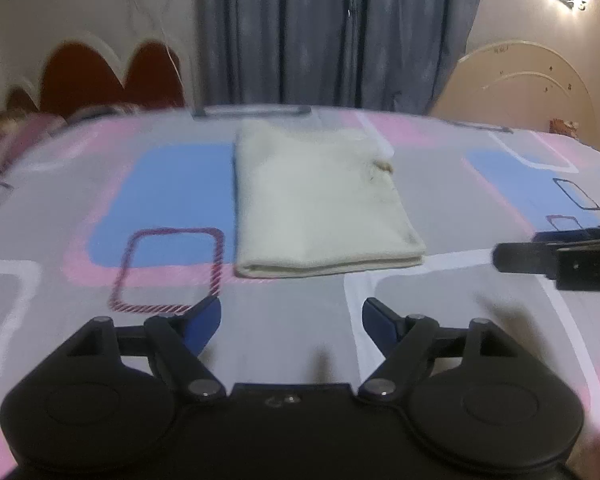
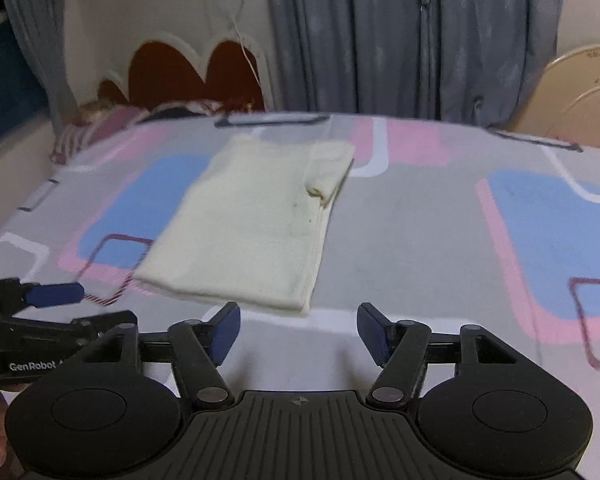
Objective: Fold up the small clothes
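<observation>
Both tools, left tool point(image 1: 292, 320) and right tool point(image 2: 299, 330), gape empty; the folded cream garment point(image 2: 252, 224) lies just ahead, long axis pointing away, roughly equally near both.

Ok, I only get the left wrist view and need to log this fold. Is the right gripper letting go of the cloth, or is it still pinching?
Observer: The right gripper is open, nothing between its blue pads; the cream cloth lies ahead of it on the bedsheet.
Operator: My right side of the cloth is blurred. Is it tidy there?
Observer: A small rolled tab pokes out near the far right corner.
Operator: And the near edge?
Observer: Its near right corner is stacked in even layers.
</observation>
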### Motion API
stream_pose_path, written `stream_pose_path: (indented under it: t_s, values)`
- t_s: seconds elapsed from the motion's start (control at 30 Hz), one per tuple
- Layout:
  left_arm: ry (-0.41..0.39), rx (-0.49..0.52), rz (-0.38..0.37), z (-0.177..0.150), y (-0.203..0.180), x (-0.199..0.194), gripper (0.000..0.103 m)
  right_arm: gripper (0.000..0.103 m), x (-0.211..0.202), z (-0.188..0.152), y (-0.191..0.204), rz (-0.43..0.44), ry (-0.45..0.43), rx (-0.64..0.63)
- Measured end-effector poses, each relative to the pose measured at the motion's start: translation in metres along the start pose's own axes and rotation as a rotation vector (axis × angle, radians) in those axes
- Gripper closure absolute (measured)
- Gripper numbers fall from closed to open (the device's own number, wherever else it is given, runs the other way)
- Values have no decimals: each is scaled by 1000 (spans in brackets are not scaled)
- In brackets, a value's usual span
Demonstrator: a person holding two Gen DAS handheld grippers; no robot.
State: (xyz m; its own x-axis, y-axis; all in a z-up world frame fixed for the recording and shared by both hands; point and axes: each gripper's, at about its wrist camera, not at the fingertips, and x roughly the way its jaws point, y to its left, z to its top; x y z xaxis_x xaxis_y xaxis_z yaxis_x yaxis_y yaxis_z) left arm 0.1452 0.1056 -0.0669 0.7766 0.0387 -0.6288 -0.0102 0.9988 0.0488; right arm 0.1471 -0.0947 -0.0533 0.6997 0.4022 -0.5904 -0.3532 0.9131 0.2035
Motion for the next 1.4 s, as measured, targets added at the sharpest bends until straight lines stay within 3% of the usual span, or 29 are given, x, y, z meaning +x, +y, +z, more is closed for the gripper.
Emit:
stream_pose_path:
  t_s: [0.1,0.13,0.27,0.33,0.4,0.47,0.5,0.53,0.6,1.1,1.4]
  values:
    - [-143,69,23,-16,-15,-51,22,34,-40,-16,2,-7,-39,19]
    - [-157,85,29,-19,-18,-64,21,24,-55,-22,3,-11,-60,25]
    - [-242,15,-34,-29,-22,-117,27,19,-104,-43,14,-21,-124,25]
    - [-239,49,17,-31,-32,-131,98,19,-125,-50,20,-18,-146,15]
    - [-237,27,19,-36,-35,-145,91,19,-143,-56,27,-11,-171,-3]
    - [-246,12,33,-39,-40,-158,46,19,-159,-60,35,-17,-192,-21]
    - [-269,1,56,-42,-42,-167,2,19,-169,-61,40,-23,-206,-34]
    - [-313,-1,82,-46,-44,-175,1,16,-175,-63,44,-32,-214,-44]
    - [-316,20,104,-47,-48,-186,0,0,-185,-66,51,-54,-216,-57]
    - [-307,-10,80,-69,-52,-242,0,0,-234,-93,63,-76,-235,-46]
    - [-323,-15,68,-73,-51,-252,0,0,-247,-96,67,-82,-252,-66]
